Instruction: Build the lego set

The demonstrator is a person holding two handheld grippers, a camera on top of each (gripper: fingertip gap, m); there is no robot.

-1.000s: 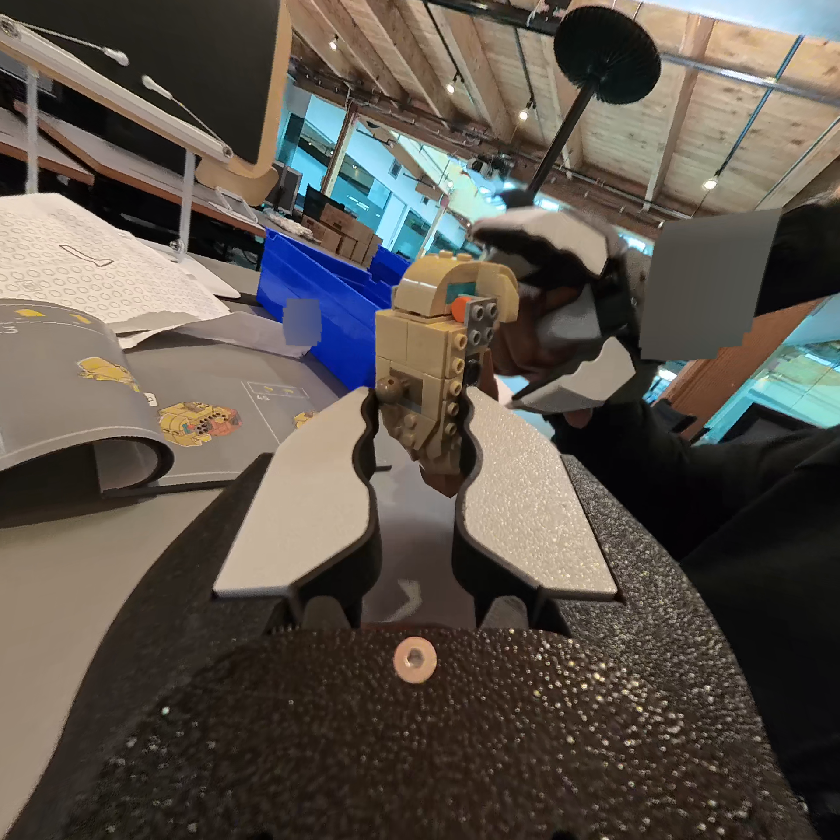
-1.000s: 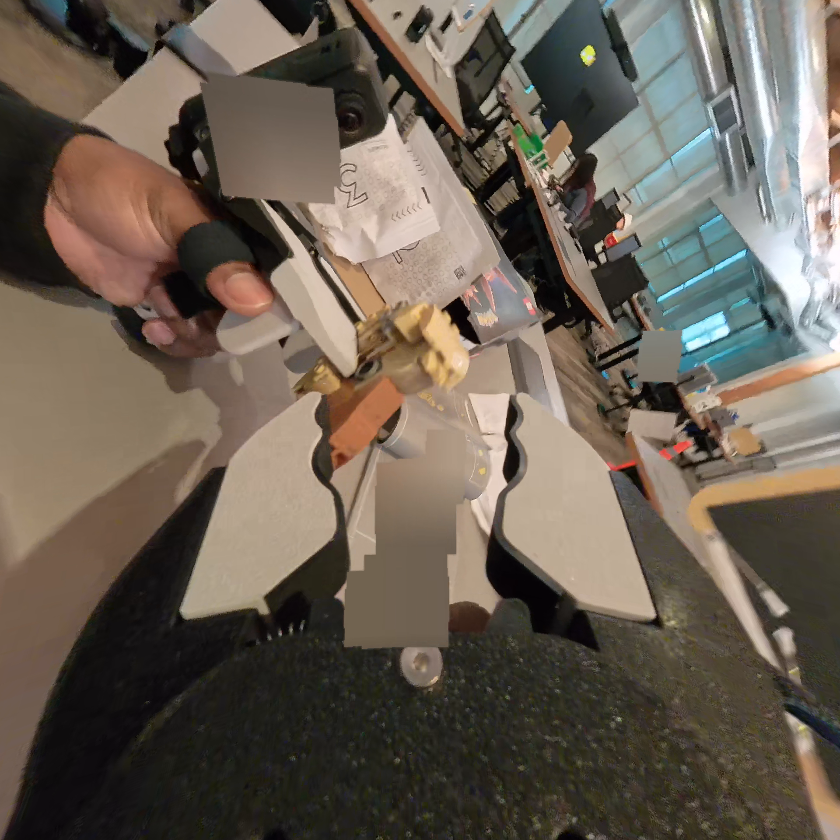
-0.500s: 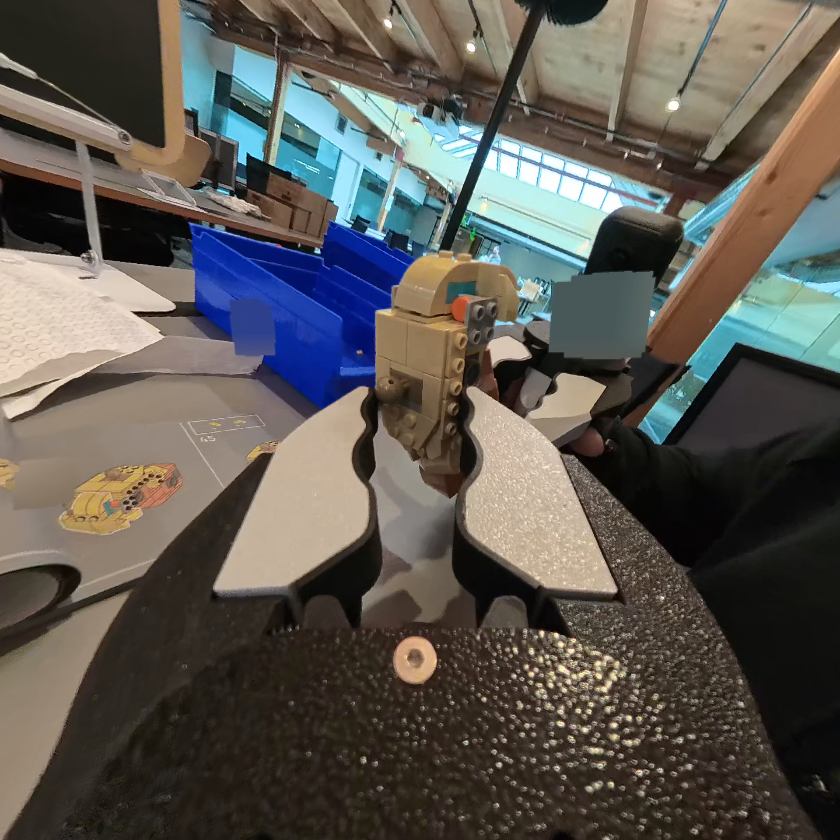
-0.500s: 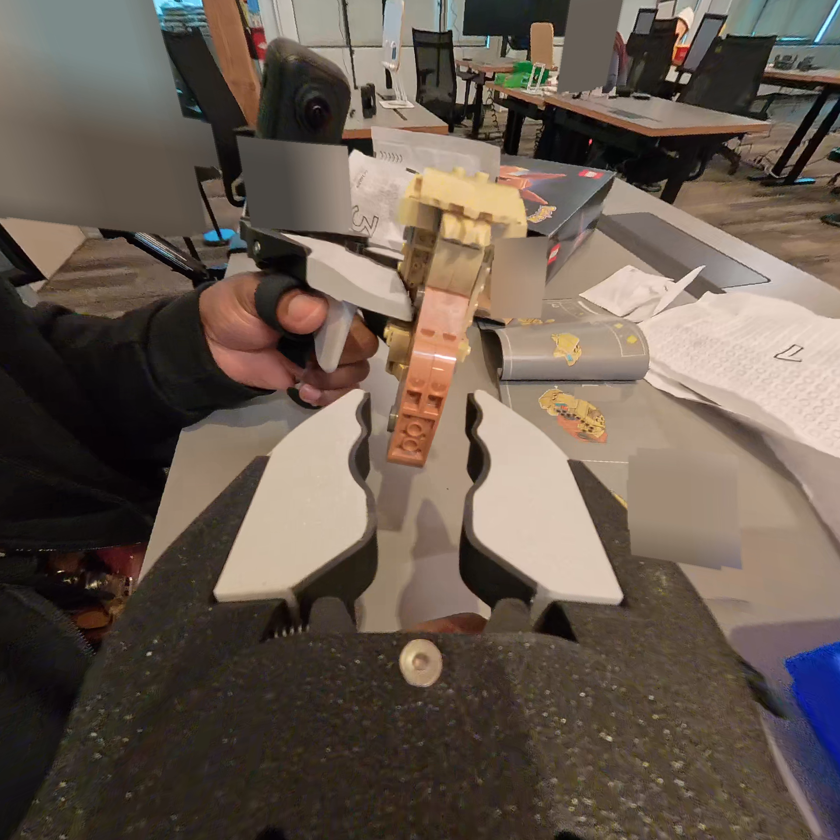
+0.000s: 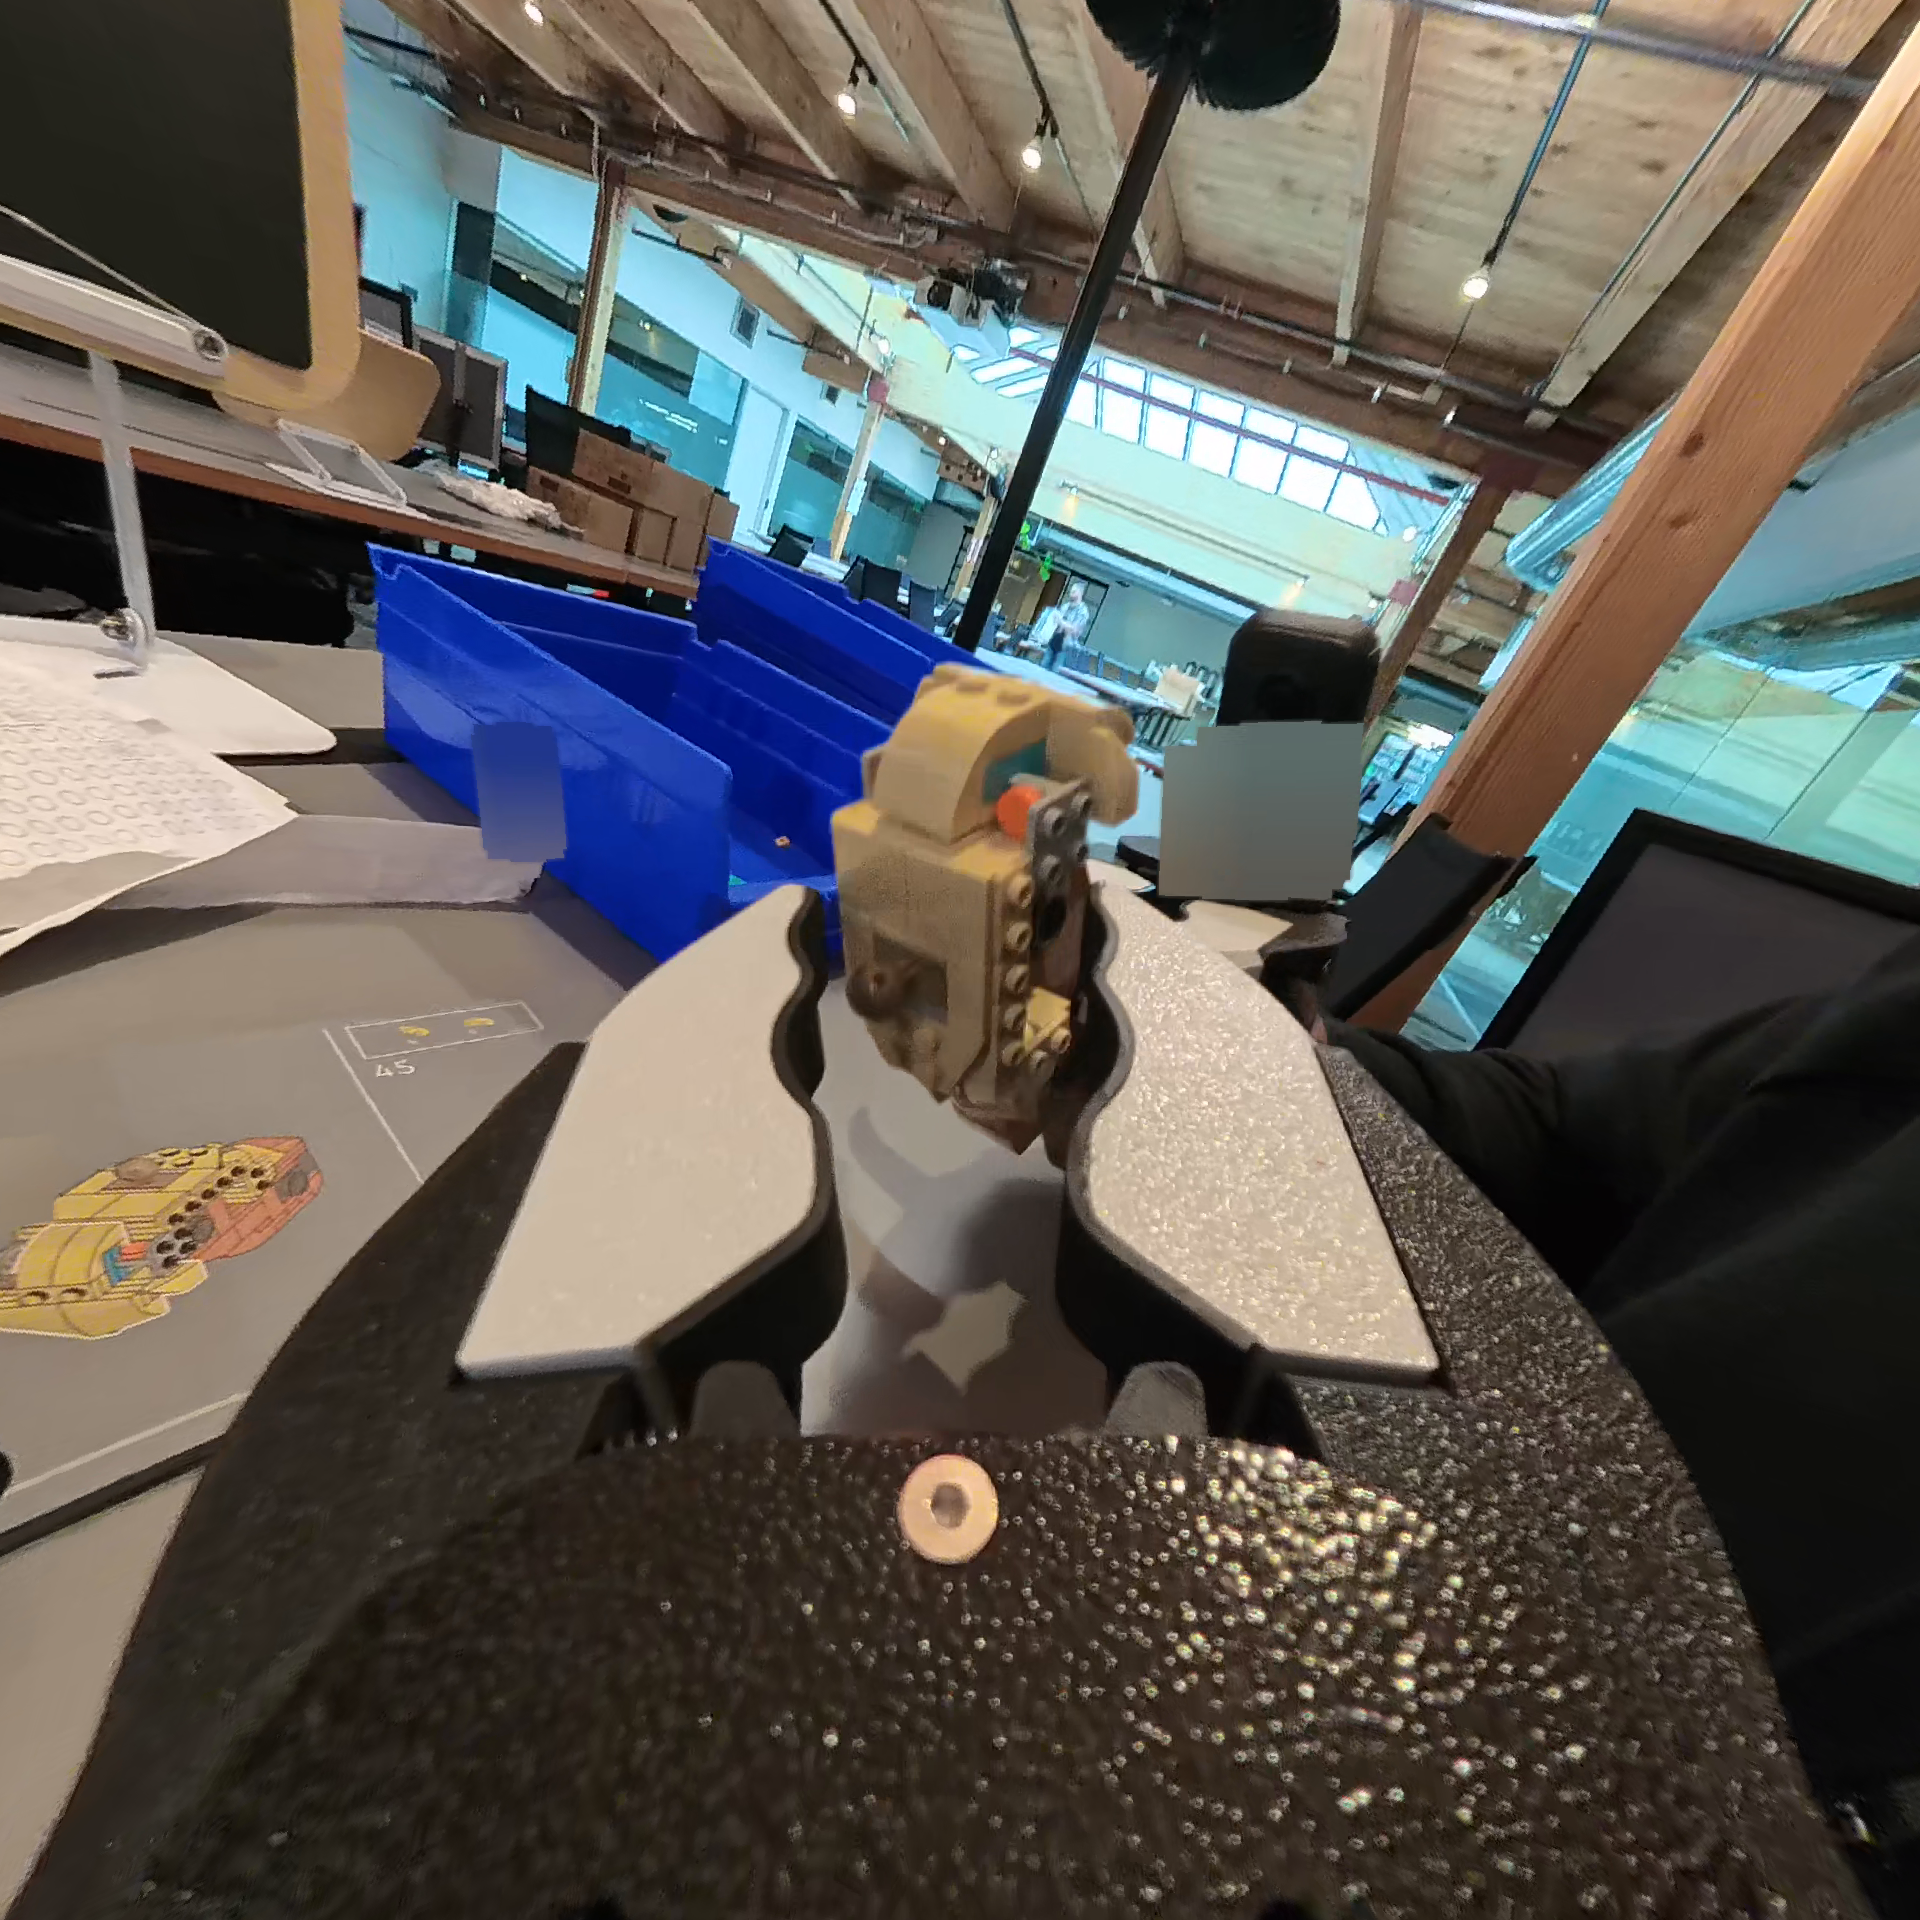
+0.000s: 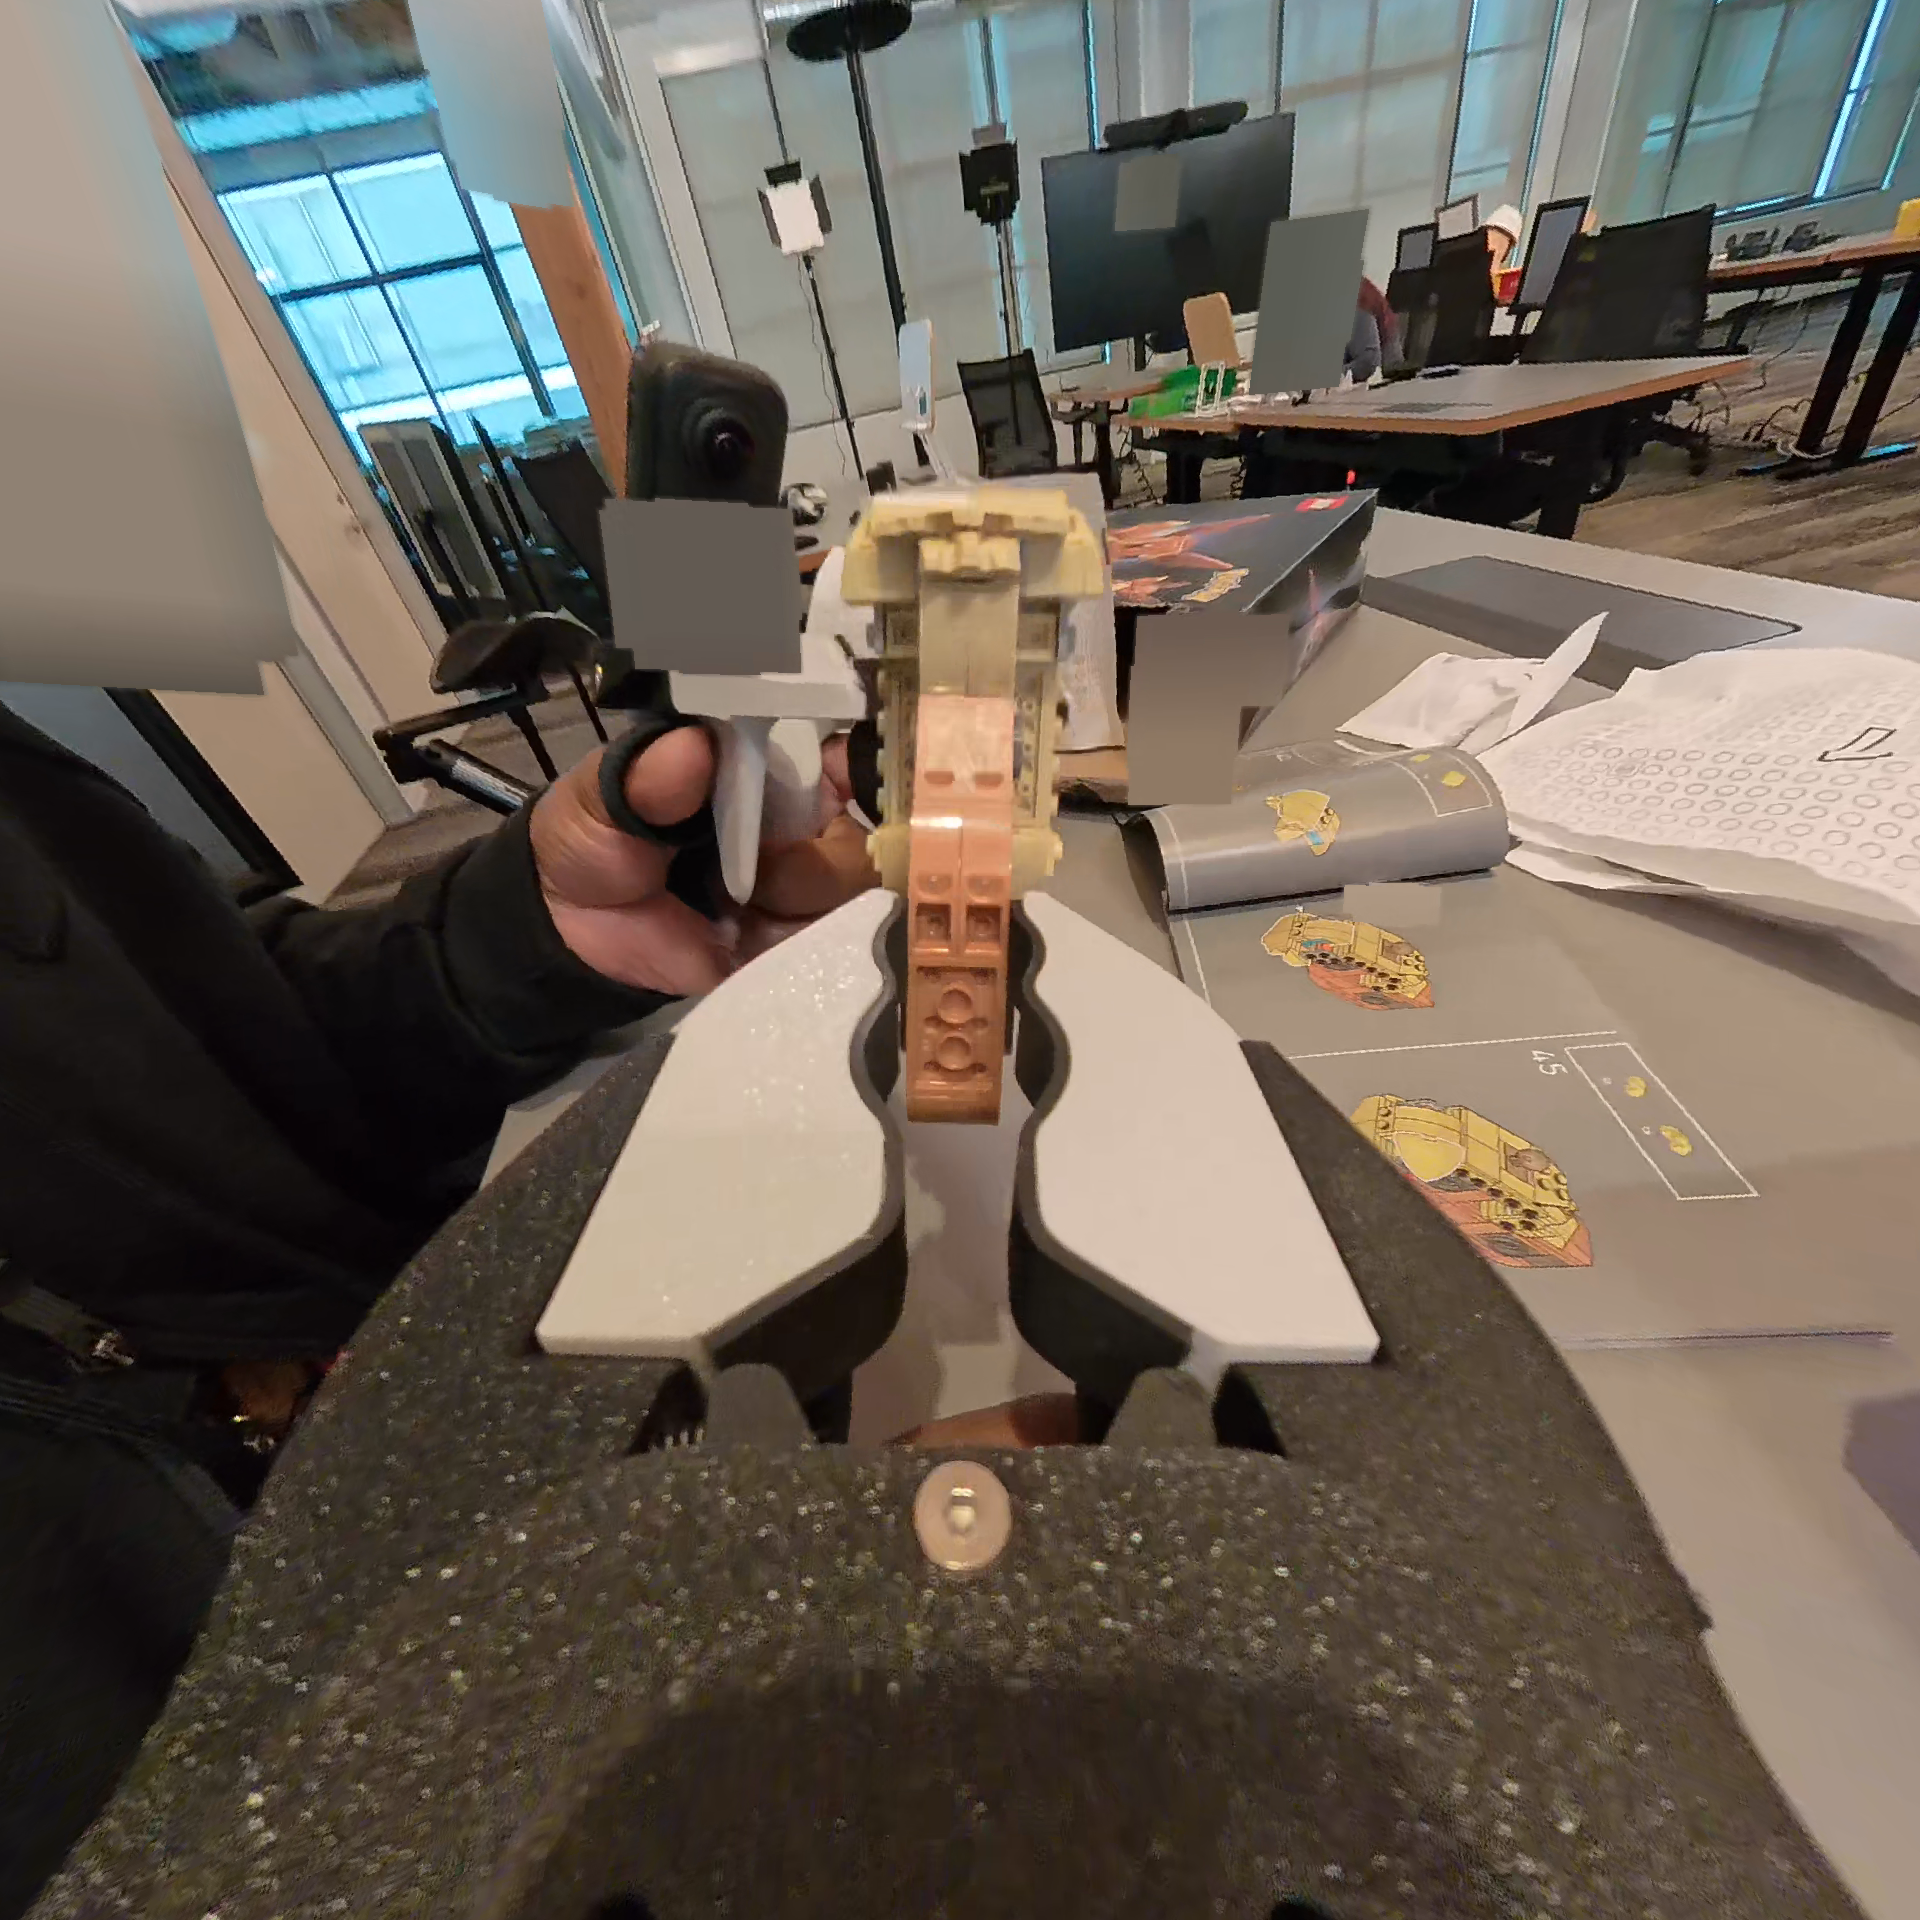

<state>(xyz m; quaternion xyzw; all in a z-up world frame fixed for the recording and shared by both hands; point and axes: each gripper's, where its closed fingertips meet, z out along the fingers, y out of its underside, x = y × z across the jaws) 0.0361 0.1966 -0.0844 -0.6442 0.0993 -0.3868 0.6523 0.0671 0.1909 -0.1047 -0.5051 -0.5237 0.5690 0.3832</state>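
Note:
A tan brick model (image 5: 966,883) with a brown underside stands between the fingers of my left gripper (image 5: 956,935). The left gripper is open: a gap shows between its left pad (image 5: 727,1039) and the model, which leans toward the right finger. In the right wrist view my right gripper (image 6: 956,935) is shut on the model's brown lower part (image 6: 956,997), with both pads pressed against it. The tan top of the model (image 6: 966,561) points away from the right gripper. The left gripper's white fingers (image 6: 769,707) and the hand holding it (image 6: 644,862) show behind the model.
Blue bins (image 5: 582,748) stand behind the model on the grey table (image 5: 208,987). An open grey instruction booklet (image 6: 1455,1091) lies at the right, with white paper sheets (image 6: 1714,790) and a dark box (image 6: 1247,561) beyond. A dark screen (image 5: 1704,935) is at the right. The grippers' ends are close to 5 cm from one another.
My right gripper closed from wide open onto the model's brown underside. My left gripper's jaws widened, its left pad came off the model, and the model tilted a little.

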